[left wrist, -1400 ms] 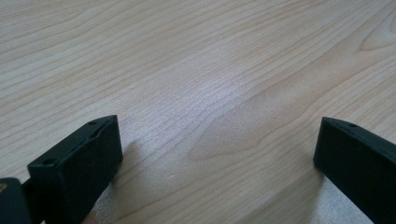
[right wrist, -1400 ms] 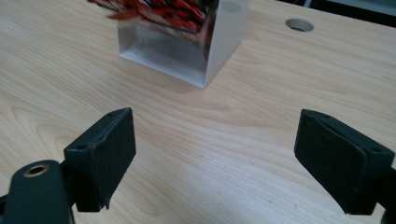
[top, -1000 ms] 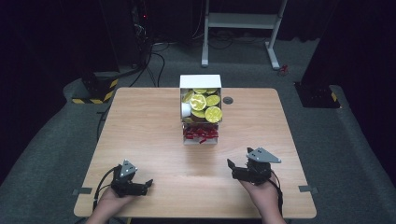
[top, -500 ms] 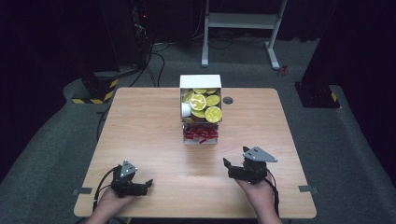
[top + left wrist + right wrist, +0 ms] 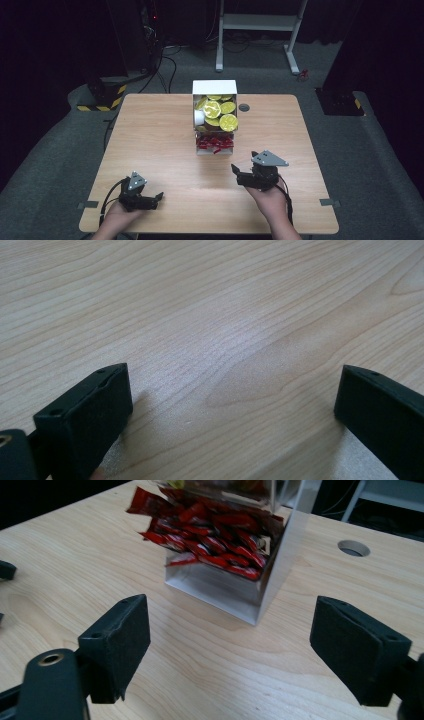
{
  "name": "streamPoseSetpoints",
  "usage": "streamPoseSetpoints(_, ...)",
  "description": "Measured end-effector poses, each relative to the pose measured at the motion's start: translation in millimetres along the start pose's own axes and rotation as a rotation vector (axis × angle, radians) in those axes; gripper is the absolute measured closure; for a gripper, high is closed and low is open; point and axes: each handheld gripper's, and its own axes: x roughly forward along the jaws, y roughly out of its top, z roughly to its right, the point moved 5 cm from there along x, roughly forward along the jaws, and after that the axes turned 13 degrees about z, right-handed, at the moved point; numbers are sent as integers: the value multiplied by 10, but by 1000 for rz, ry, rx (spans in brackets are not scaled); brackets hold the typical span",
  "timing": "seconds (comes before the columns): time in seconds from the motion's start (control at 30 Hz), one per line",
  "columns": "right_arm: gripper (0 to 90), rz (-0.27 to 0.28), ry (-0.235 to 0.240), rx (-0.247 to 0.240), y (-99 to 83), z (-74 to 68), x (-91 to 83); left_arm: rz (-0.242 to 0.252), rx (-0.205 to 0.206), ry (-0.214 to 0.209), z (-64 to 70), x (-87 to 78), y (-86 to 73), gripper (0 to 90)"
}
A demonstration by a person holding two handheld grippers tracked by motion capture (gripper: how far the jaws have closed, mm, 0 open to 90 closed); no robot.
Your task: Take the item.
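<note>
Right gripper (image 5: 230, 650) hovers low over table (image 5: 150, 130), jaws wide apart, empty; clear box (image 5: 240, 592) of red sachets (image 5: 210, 535) sits just ahead, between jaw lines (yellow-lidded cups (image 5: 220, 112) stacked above). Left gripper (image 5: 230, 405) likewise spread, bare wood ahead, box well apart.

We find the table (image 5: 165, 145) evenly lit from above against dark surroundings, shadows soft, both gripper views slightly blurred close in, the red packets (image 5: 210, 527) motion-smeared.
</note>
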Motion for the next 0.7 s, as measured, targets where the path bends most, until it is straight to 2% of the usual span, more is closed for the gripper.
streamPoseSetpoints(0.13,185,7,4,-6,83,-41,4,1,0,-1,-1,-1,-1,24)
streamPoseSetpoints(0.23,209,27,5,7,161,-71,-3,1,1,-2,-1,-1,-1,24)
streamPoseSetpoints(0.3,210,37,-2,-4,199,-85,-10,1,1,-2,-1,-1,-1,24)
streamPoseSetpoints(0.37,210,41,-9,-12,225,-89,-15,1,2,-4,-2,-3,-2,24)
streamPoseSetpoints(0.6,211,80,-17,2,400,-106,-8,-1,4,-4,-4,-6,-3,24)
streamPoseSetpoints(0.7,219,88,-16,-9,487,-117,2,1,2,-4,-4,-4,-2,25)
